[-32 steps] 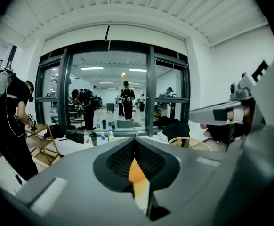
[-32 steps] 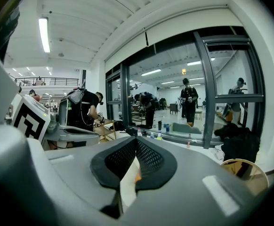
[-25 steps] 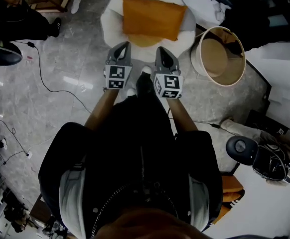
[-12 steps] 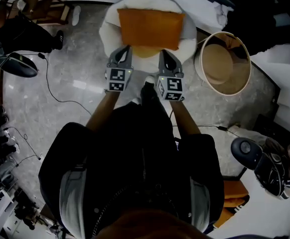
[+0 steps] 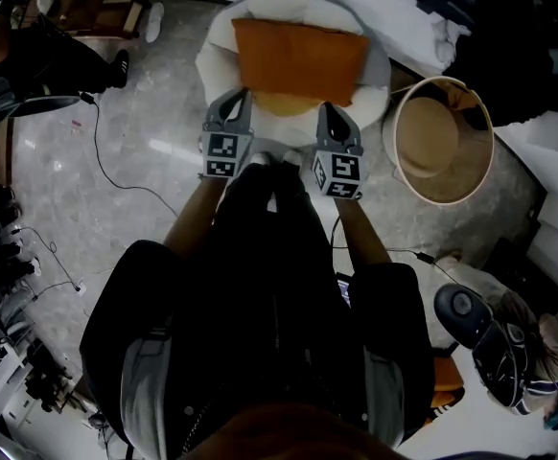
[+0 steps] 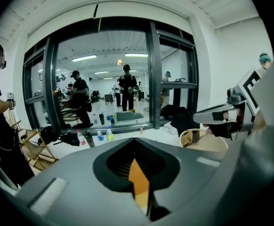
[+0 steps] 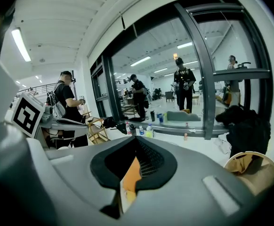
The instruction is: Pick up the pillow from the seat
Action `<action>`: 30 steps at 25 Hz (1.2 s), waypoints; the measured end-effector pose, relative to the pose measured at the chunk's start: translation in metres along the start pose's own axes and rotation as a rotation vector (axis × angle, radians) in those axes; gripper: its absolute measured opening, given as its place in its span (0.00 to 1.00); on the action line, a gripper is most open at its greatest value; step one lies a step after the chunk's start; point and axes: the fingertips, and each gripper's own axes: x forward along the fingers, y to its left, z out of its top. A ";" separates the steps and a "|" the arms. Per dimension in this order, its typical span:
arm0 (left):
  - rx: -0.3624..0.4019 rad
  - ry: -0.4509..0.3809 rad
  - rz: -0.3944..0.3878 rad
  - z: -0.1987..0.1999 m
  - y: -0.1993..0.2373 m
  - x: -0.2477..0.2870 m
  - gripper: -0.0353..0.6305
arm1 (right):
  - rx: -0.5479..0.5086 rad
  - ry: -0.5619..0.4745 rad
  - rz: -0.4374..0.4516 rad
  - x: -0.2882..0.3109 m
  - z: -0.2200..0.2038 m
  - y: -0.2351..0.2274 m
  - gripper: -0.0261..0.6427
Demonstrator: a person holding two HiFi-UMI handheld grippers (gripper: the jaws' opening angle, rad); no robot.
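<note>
1. The left gripper (image 5: 242, 97) and right gripper (image 5: 325, 110) hover just short of the seat (image 5: 212, 60). Both have their jaws pressed together with nothing between them.
2. The orange pillow (image 5: 298, 57) lies flat on that round white seat, ahead of both grippers. If the jaws reach it while together, they would likely shove it toward the far rim. A shallow pinch of the soft cover could also slip.
3. The round tan bin (image 5: 449, 199) stands right of the seat. Its inside looks tan, and I cannot tell what it holds. A wide swing of the right gripper might knock it.
</note>
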 end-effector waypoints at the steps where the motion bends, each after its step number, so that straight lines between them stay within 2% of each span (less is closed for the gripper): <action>1: -0.005 0.003 0.003 -0.002 0.004 0.004 0.07 | 0.000 0.003 0.000 0.006 -0.001 -0.004 0.03; 6: -0.044 0.023 -0.001 -0.018 0.017 0.029 0.07 | -0.004 0.039 -0.043 0.023 -0.009 -0.035 0.03; 10: -0.048 0.041 -0.004 -0.033 0.047 0.047 0.07 | -0.001 0.055 -0.073 0.046 -0.011 -0.044 0.03; 15: -0.075 0.030 -0.020 -0.053 0.069 0.082 0.07 | -0.007 0.075 -0.112 0.083 -0.030 -0.066 0.03; 23: -0.085 0.077 -0.050 -0.110 0.110 0.159 0.07 | -0.008 0.118 -0.189 0.152 -0.076 -0.105 0.03; 30: -0.101 0.122 -0.049 -0.172 0.137 0.206 0.07 | -0.016 0.175 -0.189 0.200 -0.121 -0.132 0.03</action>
